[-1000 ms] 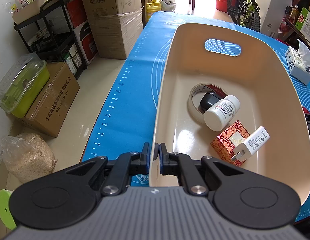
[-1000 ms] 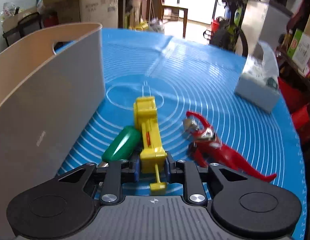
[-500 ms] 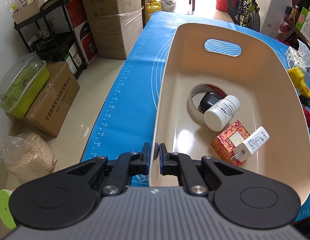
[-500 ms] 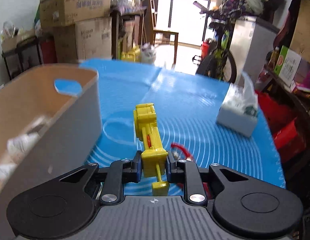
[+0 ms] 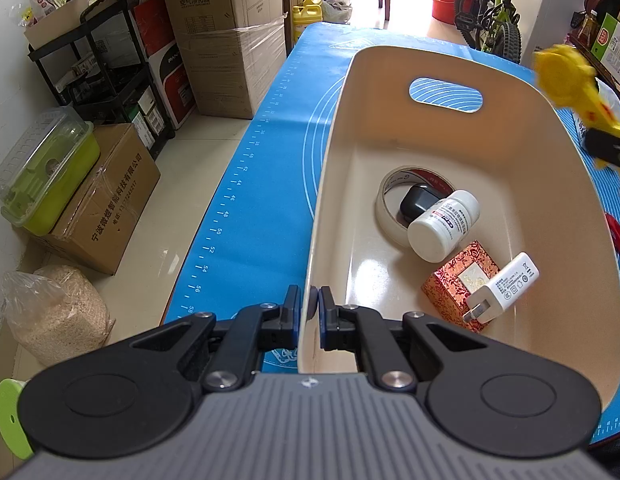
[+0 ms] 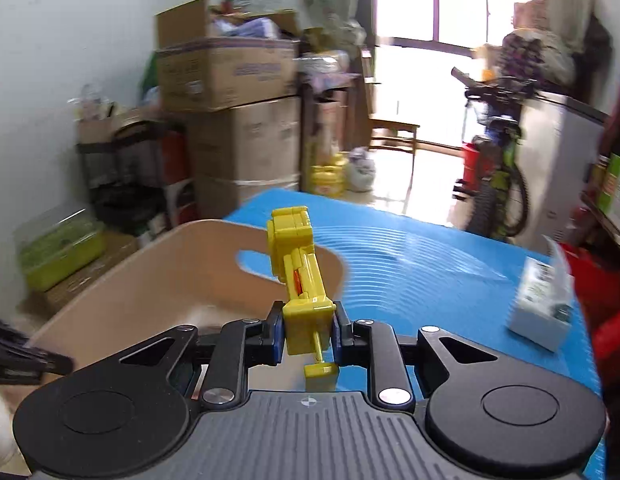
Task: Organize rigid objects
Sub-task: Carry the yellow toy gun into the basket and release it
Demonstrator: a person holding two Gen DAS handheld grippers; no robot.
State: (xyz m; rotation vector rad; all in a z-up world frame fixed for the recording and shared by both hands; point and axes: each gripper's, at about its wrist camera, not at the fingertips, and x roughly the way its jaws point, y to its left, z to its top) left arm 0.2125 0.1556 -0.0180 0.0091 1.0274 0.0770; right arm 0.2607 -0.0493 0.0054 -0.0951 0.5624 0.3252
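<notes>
My left gripper (image 5: 309,312) is shut on the near rim of the beige bin (image 5: 550,152), one finger inside and one outside. In the bin lie a tape roll (image 5: 386,216), a white pill bottle (image 5: 442,226), a red patterned box (image 5: 458,280) and a white charger (image 5: 504,288). My right gripper (image 6: 306,330) is shut on a yellow toy (image 6: 298,264) and holds it in the air above the bin's right rim (image 6: 158,276). The toy also shows blurred at the right edge of the left wrist view (image 5: 570,80).
The bin stands on a blue mat (image 5: 254,168) that covers the table; the table's left edge drops to the floor with cardboard boxes (image 5: 106,208) and a shelf. A tissue box (image 6: 542,304) stands on the mat to the right. A red toy (image 5: 618,236) lies right of the bin.
My right gripper has lifted the yellow toy off the mat and carried it up and left towards the bin. My left gripper has stayed clamped on the bin's rim.
</notes>
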